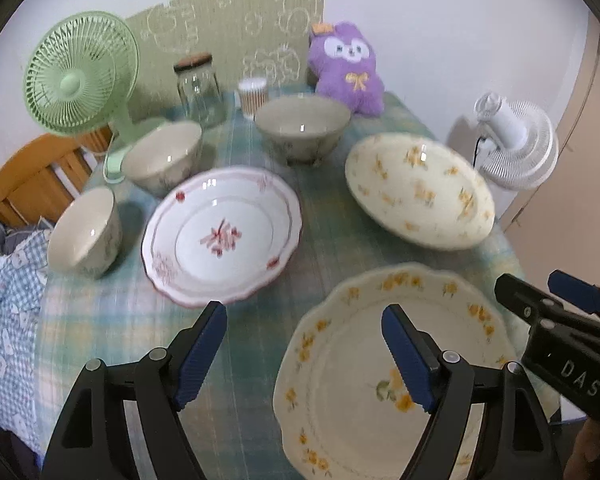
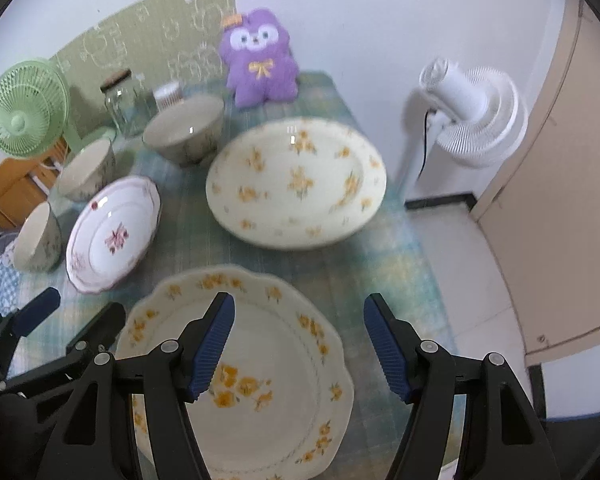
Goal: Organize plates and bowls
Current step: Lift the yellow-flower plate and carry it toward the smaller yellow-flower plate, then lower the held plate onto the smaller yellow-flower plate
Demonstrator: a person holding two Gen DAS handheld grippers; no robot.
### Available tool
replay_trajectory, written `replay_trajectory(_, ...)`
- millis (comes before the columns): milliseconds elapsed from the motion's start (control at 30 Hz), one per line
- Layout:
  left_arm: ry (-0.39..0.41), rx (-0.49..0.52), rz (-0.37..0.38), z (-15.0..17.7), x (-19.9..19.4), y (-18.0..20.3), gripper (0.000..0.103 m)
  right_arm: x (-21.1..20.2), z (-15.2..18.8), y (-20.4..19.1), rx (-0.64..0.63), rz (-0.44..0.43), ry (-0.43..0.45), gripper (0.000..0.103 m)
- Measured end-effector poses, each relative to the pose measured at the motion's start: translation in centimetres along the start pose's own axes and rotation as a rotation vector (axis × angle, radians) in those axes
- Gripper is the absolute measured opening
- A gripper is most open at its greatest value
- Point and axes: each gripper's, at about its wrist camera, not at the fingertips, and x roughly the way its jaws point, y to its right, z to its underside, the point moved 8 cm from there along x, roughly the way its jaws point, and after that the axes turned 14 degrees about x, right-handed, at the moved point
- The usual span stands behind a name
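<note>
A table with a green checked cloth (image 1: 260, 344) stands by a white wall. The wavy-edged cream plate with yellow flowers (image 2: 268, 344) lies nearest, in front of the purple plush toy (image 2: 260, 60). The left gripper (image 1: 304, 356) and the right gripper (image 2: 298, 346) hang above this plate, both spread wide and holding nothing. The plate looks hard, smooth and breakable, so its rim is probably the best place to pinch.

R gripper (image 2: 298, 344) over scalloped yellow-flower plate (image 2: 260, 364), jaws spread, nothing held.
Beyond it: round yellow-flower plate (image 2: 296, 184), pink-flower plate (image 2: 114, 236), 3 bowls along table's left side; L gripper (image 2: 76, 320) at lower left, also spread.
</note>
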Motion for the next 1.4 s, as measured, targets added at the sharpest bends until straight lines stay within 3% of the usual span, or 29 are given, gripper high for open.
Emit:
replay_trajectory(367,0.033,-0.078,-0.031,-6.1,2.4,0.4,0.081,1.3,-6.7,-0.2,-0.046,-0.051,0.068,0.071)
replay_trajectory(667,-0.009,-0.116,-0.048,-10.3,7.6,2.3,0.078,6.9,-11.7,1.2,-0.109,-0.07,0.023,0.071)
replay_trajectory(867,-0.057,-0.12,-0.071,-11.3,10.9,3.0,0.074,10.4,-13.3,1.5,-0.111,-0.08,-0.014,0.071)
replay_trajectory(1000,-0.093,-0.117,-0.072,-11.3,13.0,3.7,0.063,12.3,-14.2,1.7,-0.114,-0.072,-0.026,0.071)
replay_trajectory(1400,-0.16,-0.093,-0.076,-10.8,16.4,4.7,0.047,16.7,-15.0,3.2,-0.104,-0.043,-0.084,0.069)
